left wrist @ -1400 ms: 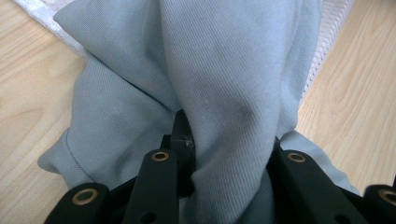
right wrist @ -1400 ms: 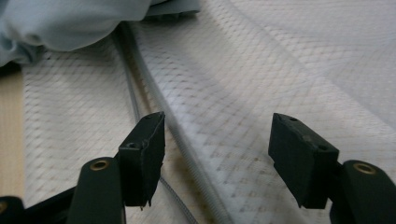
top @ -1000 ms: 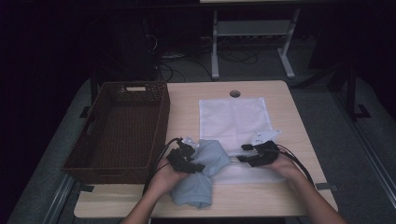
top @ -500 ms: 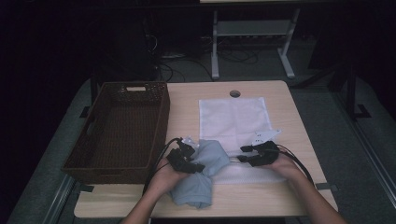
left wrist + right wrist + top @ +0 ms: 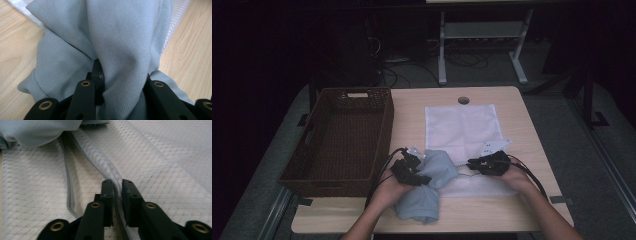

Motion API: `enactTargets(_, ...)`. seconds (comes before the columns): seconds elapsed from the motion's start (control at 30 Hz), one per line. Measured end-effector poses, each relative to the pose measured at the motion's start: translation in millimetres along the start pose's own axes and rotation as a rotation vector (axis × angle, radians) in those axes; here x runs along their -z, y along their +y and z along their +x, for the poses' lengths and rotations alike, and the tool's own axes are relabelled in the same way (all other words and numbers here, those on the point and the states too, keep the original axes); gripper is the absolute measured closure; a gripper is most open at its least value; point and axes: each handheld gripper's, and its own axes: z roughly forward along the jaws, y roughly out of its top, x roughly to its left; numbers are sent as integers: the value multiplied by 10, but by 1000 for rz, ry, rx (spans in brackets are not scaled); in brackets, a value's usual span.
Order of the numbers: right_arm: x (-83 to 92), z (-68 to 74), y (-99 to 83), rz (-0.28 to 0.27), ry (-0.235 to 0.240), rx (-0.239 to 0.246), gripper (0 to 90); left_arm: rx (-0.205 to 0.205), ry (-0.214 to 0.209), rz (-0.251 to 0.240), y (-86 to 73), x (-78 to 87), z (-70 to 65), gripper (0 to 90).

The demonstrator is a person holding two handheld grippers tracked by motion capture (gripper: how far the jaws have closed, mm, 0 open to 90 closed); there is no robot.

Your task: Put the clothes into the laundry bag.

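A dim room surrounds the wooden table (image 5: 512, 125), where a white mesh laundry bag (image 5: 462, 127) lies flat beside a brown wicker basket (image 5: 342, 135). The left gripper (image 5: 419, 176) pinches a bunched light-blue garment (image 5: 120, 37) resting at the bag's near edge. The right gripper (image 5: 117, 185), jaws just closing, nips what seems to be the bag's zippered edge (image 5: 100, 162).

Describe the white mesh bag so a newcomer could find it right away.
Start at the wooden table, with a brown wicker basket on its left side. The white mesh bag lies flat right of the basket. Unlike the bunched blue-grey cloth overlapping its near corner, it is thin, netted and has a zipper along its open edge.
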Motion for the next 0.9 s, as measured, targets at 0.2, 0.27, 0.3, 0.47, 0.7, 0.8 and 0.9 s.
enactTargets(0.2,13,-17,22,-4,23,-29,880,3,3,-3,-1,6,-4,698)
enactTargets(0.27,21,-22,30,-10,23,-38,880,5,-1,-8,-1,15,-4,699)
enactTargets(0.3,23,-24,32,-13,22,-40,881,6,-1,-11,0,24,-4,700)
enactTargets(0.47,28,-35,69,-36,-3,-61,880,8,-4,-28,9,94,-18,701)
enactTargets(0.7,28,-99,171,-57,-29,-111,880,4,-3,-45,11,173,-44,702)
enactTargets(0.8,26,-129,207,-52,-40,-129,880,1,-4,-53,12,213,-52,702)
enactTargets(0.9,14,-158,256,-58,-54,-134,880,-1,-2,-60,16,239,-68,702)
